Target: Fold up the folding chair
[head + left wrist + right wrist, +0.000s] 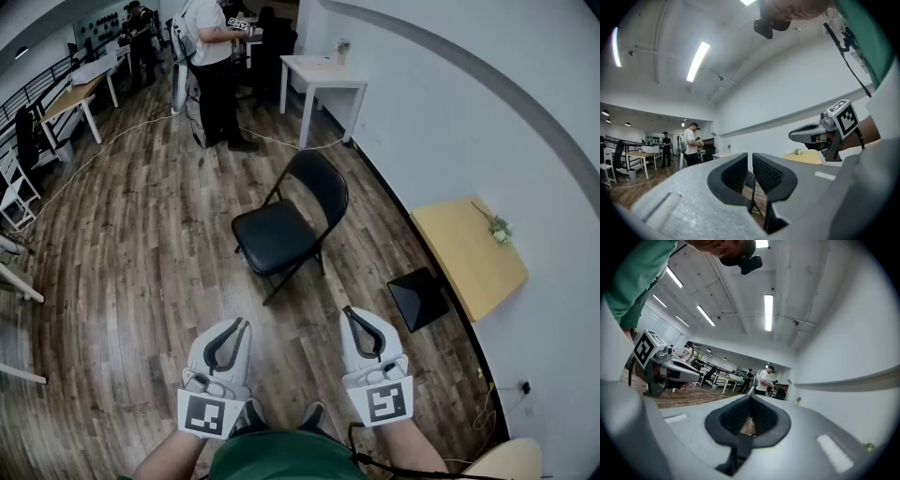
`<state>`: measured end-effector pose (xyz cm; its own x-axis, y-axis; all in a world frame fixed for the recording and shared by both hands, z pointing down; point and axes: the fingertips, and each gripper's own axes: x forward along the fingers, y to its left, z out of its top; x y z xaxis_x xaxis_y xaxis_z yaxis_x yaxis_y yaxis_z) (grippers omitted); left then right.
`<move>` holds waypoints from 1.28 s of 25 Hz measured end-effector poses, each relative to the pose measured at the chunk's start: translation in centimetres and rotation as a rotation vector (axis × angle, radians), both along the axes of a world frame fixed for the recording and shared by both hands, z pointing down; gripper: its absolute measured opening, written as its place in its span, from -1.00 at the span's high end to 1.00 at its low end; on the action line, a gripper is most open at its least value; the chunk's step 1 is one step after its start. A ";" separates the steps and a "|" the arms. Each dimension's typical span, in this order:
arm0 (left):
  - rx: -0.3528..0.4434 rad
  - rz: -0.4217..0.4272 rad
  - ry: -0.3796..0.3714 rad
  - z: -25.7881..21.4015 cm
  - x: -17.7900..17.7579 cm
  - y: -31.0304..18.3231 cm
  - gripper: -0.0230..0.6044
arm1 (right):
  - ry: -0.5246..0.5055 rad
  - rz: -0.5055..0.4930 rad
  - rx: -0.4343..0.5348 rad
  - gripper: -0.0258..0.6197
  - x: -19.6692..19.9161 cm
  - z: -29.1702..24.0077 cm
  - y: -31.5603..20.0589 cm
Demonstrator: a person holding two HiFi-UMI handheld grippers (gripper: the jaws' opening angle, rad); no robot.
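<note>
Folding chair: unfolded, standing on wood floor at mid-scene, beyond both grippers, well apart from each.
Left gripper: near left, level, jaws closed on nothing.
Right gripper: near right, level, jaws closed on nothing.
Right of chair: black box, yellow table at wall.
Far: white desk, standing person.

White table, standing person — yellow tabletop (flowers on it)
</note>
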<state>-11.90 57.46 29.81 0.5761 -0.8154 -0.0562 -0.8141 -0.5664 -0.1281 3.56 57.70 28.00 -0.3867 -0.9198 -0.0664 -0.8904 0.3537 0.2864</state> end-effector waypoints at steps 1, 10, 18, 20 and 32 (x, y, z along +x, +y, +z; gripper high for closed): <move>0.003 0.001 0.000 0.0 -0.4 -0.1 0.80 | -0.002 0.003 -0.002 0.91 -0.3 0.1 -0.1; 0.030 0.033 0.008 0.1 -3.9 -1.9 0.80 | -0.022 0.049 -0.021 0.91 -3.0 0.9 -1.7; -0.017 0.037 0.002 2.8 -8.3 -3.6 0.80 | -0.024 0.097 -0.098 0.91 -4.5 3.6 -2.5; -0.031 0.036 0.001 3.7 -8.7 -4.3 0.80 | -0.022 0.110 -0.121 0.91 -4.3 4.3 -2.9; -0.065 -0.012 -0.038 5.3 -7.0 -13.8 0.80 | -0.159 0.100 -0.226 0.91 -1.1 8.3 -13.8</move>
